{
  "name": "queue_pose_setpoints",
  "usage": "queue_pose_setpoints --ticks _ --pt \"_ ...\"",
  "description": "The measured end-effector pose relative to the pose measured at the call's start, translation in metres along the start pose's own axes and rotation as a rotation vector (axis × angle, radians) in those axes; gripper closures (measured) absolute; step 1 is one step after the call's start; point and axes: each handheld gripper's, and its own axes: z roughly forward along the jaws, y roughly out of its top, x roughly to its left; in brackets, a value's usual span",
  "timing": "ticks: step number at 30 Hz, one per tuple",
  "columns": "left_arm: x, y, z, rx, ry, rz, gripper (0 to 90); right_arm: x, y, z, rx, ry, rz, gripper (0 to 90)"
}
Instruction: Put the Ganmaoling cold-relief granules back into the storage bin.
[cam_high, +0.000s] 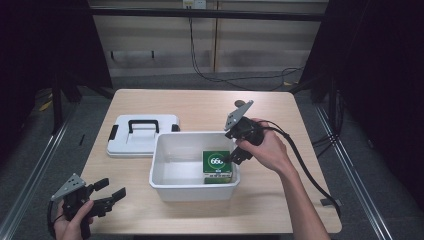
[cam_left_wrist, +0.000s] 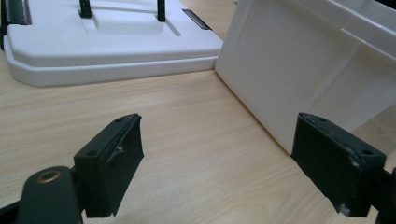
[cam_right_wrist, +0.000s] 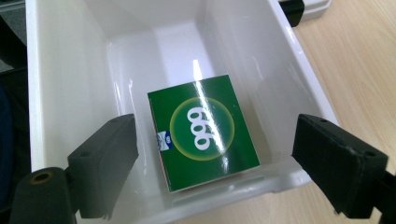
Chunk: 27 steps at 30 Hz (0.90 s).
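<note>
A white plastic bin stands in the middle of the wooden table. A green box marked 666 lies flat in its right end, also seen from above as the green box inside the bin. My right gripper hangs over the bin's right rim, open, its jaws spread wide above the box without touching it. My left gripper rests low near the table's front left corner, open with nothing between its jaws, pointing at the bin's outer wall.
The bin's white lid with a black handle and black latches lies flat on the table behind and left of the bin, shown close as the lid. A black cable trails from the right gripper off the table's right edge.
</note>
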Motion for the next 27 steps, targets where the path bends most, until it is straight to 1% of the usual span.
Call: queue_pose_setpoints --ticks 1,2,4,7,9,11,12,13,15,16,17,20,21,23,24,26,27 --pt "0.000 0.000 0.000 0.000 0.001 0.000 16.1 0.000 -0.002 -0.001 -0.003 -0.005 0.001 13.4" --pt "0.000 0.000 0.000 -0.001 0.002 -0.004 16.1 0.001 -0.005 -0.002 -0.006 -0.020 0.011 13.4" --pt "0.000 0.000 0.000 -0.002 0.006 -0.003 16.1 0.002 -0.008 -0.002 -0.007 -0.030 0.026 13.5" --pt "0.000 0.000 -0.001 -0.003 0.007 0.000 16.1 0.003 -0.013 -0.004 -0.028 -0.035 0.039 13.6" --pt "0.000 0.000 -0.001 -0.004 0.008 -0.002 16.1 0.005 -0.020 -0.010 -0.053 -0.040 0.050 14.3" --pt "0.000 0.000 0.000 -0.003 0.005 -0.005 16.1 0.005 -0.021 -0.012 -0.055 -0.042 0.049 14.4" --pt "0.000 0.000 0.000 -0.002 0.004 -0.005 16.1 0.006 -0.024 -0.014 -0.063 -0.049 0.056 14.4" --pt "0.000 0.000 0.000 -0.001 0.007 0.001 16.1 0.007 -0.026 -0.016 -0.074 -0.057 0.066 14.4" --pt "0.000 0.000 0.000 -0.001 0.006 -0.003 16.1 0.010 -0.034 -0.023 -0.106 -0.097 0.075 14.7" --pt "0.000 0.000 0.000 0.000 0.006 -0.005 16.1 0.010 -0.034 -0.023 -0.106 -0.097 0.075 14.7" --pt "0.000 0.000 0.000 0.001 0.008 -0.005 16.1 0.010 -0.037 -0.025 -0.114 -0.110 0.075 15.8" --pt "0.000 0.000 0.000 -0.001 0.008 -0.005 16.1 0.016 -0.045 -0.029 -0.130 -0.165 0.085 16.2" --pt "0.000 0.000 0.000 -0.001 0.008 -0.007 16.1 0.017 -0.048 -0.031 -0.129 -0.174 0.092 16.3" --pt "0.000 0.000 0.000 -0.002 0.008 -0.007 16.1 0.019 -0.054 -0.034 -0.147 -0.188 0.109 16.3" --pt "0.000 0.000 -0.001 -0.003 0.010 -0.003 16.1 0.020 -0.057 -0.036 -0.162 -0.196 0.123 16.4" --pt "0.000 0.000 0.000 -0.001 0.010 -0.004 16.1 0.021 -0.063 -0.040 -0.195 -0.220 0.145 16.4" --pt "0.000 0.000 0.000 -0.001 0.011 -0.008 16.1 0.022 -0.065 -0.042 -0.208 -0.224 0.151 16.4"
